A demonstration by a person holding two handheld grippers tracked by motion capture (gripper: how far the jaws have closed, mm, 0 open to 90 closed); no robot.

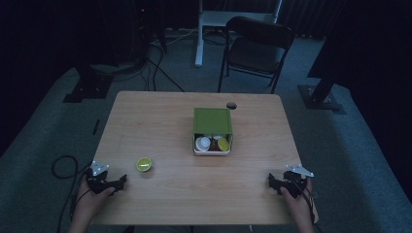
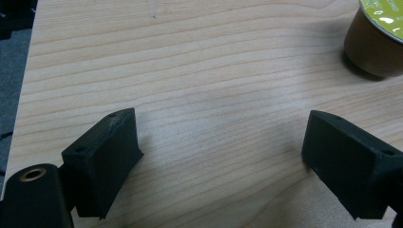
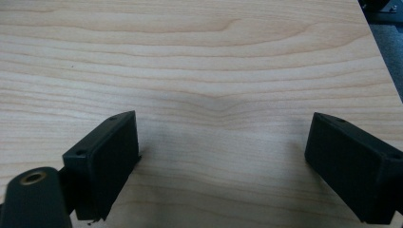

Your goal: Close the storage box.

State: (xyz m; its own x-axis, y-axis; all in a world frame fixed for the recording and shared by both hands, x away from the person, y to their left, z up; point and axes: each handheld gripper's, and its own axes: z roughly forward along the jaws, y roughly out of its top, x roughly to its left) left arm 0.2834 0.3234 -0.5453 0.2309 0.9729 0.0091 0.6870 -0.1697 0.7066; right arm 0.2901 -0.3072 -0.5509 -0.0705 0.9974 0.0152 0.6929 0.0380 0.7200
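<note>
Just beyond the left gripper point(image 1: 121, 183), ahead and a little to the right of its fingers point(image 2: 102, 161), a small brown capsule point(image 1: 144, 164) with a yellow-green foil top stands on the counter point(image 1: 165, 194), apart from both fingers. Seen from the left gripper view, the capsule point(image 2: 373, 40) sits at the upper right, past the tip of the right-hand finger, with bare wood between them. Those fingers are spread wide with nothing between them but counter point(image 2: 214, 95).

Farther out, past the capsule and toward the middle of the counter, a white tray half covered by a green lid point(image 1: 212, 120) holds more capsules: white-topped ones and a yellow-green one point(image 1: 223, 143) show in its uncovered near end. It lies well apart from both grippers.

Over at the near right edge, the right gripper point(image 1: 273, 183) rests low over the wood, held in the person's hand. Its fingers point(image 3: 104, 164) are also wide apart and empty, with bare counter point(image 3: 218, 71) ahead of them.

Beyond the far edge, a dark folding chair point(image 1: 257, 48) stands on the carpet.
</note>
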